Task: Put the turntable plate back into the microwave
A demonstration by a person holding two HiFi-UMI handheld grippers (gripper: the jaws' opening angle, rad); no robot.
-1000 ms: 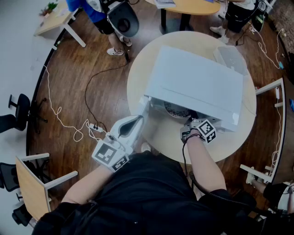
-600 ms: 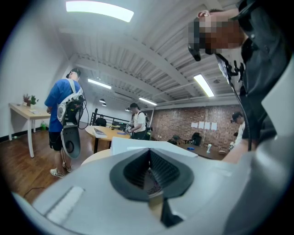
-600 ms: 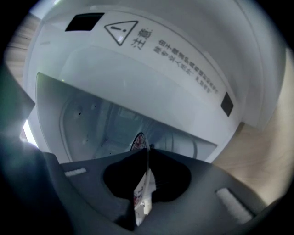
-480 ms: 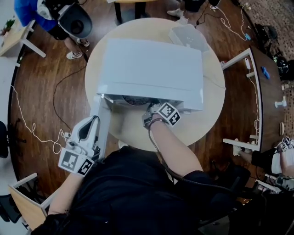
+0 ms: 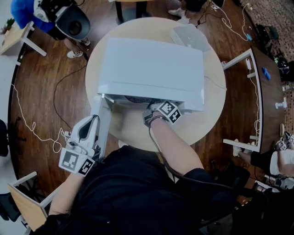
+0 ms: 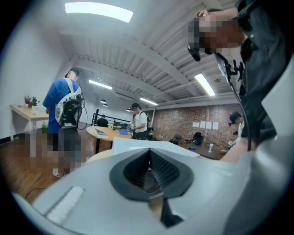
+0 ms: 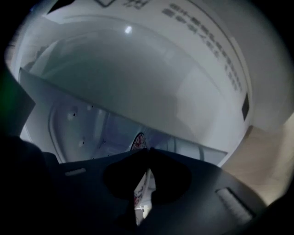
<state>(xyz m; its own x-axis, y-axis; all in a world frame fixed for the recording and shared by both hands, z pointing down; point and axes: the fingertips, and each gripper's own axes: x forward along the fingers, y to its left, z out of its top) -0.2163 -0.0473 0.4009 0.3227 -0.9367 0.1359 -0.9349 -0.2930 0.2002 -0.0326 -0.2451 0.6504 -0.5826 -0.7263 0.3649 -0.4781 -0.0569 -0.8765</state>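
Note:
A white microwave stands on a round wooden table, its door swung open to the left. My right gripper reaches into the oven's mouth. In the right gripper view it is shut on the rim of the patterned turntable plate, which is held edge-on inside the pale cavity. A dark sliver of the plate shows under the microwave's front edge. My left gripper hangs beside the open door, shut and empty, and looks out into the room.
A clear plastic container sits on the table behind the microwave. A person in blue stands at the far left, and cables trail over the wooden floor. A dark table with a white frame stands to the right.
The head view has swung, so the microwave now sits higher and nearer the centre. Both grippers keep their places relative to the microwave; the right one still holds the plate in the opening.

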